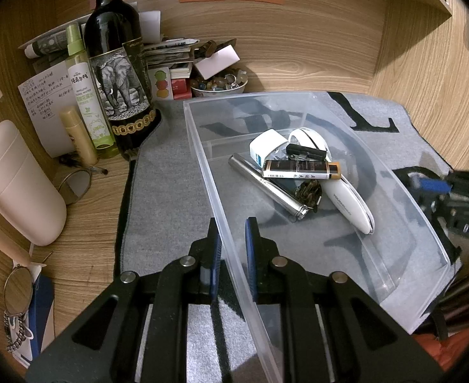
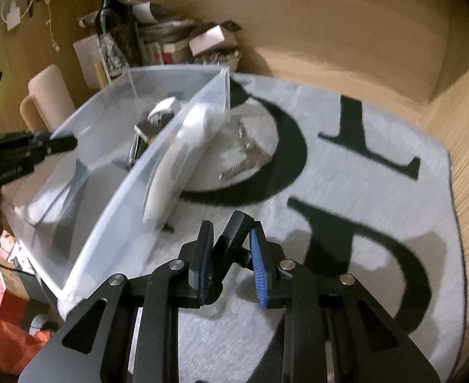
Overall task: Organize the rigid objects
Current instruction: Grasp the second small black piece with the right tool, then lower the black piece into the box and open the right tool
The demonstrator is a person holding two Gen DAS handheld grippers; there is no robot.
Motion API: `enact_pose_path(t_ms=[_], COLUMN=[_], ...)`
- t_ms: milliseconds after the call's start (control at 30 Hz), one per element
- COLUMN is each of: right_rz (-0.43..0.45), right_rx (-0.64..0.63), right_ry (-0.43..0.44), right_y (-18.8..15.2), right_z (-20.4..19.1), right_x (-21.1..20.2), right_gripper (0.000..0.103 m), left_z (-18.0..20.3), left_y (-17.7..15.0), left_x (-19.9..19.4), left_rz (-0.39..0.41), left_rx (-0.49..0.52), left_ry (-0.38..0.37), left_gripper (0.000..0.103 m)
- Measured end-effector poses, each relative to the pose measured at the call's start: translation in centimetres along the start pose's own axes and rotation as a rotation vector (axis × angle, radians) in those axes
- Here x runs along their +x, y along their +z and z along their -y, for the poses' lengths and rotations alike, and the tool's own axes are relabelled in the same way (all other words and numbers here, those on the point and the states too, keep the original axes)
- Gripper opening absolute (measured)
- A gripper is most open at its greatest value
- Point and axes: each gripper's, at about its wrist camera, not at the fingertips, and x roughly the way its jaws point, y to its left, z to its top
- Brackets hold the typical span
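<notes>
A clear plastic bin (image 1: pixel 196 134) stands on the grey mat. In it lie a silver tube (image 1: pixel 266 188), a white oval device (image 1: pixel 349 204), a dark flat box (image 1: pixel 301 169), a white charger (image 1: pixel 263 146) and a black stick (image 1: pixel 304 151). My left gripper (image 1: pixel 233 226) is shut on the bin's near left wall, which runs between its blue pads. It also shows as the left gripper (image 2: pixel 65 143) in the right wrist view, on the bin (image 2: pixel 122 198). Beside the bin, over the mat, my right gripper (image 2: pixel 231 233) is shut on a small black object (image 2: pixel 237 223). That view is blurred.
A wine bottle (image 1: pixel 116 63), a green spray bottle (image 1: pixel 84 89), a pale jug (image 1: pixel 17 185) and a bowl of stones (image 1: pixel 218 84) crowd the desk's left and back. A small clear item (image 2: pixel 247 156) lies on the lettered mat (image 2: pixel 330 223). Wooden walls enclose the desk.
</notes>
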Motion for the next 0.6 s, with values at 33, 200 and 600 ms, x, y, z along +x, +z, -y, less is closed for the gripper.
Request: enact_pose_path(t_ms=[33,200,600], right_rz=[0.015,0.084,0.233], right_rx=[-0.001,-0.03,-0.122], right_ry=[-0.004,-0.022,0.009], right_y=[0.4,2.4,6.5], right_z=[0.0,-0.4,-3.5], right_x=[-0.3,-1.7,-4.0], right_gripper=[0.021,0.021,0.021], left_z=[0.0,0.0,0.0], left_y=[0.0,0.0,0.0], left_x=[0.0,0.0,0.0], left_rz=[0.0,0.0,0.0], left_rx=[0.0,0.001,0.0], left_ry=[0.0,0.001,0.0], left_gripper=[0.014,0.014,0.014])
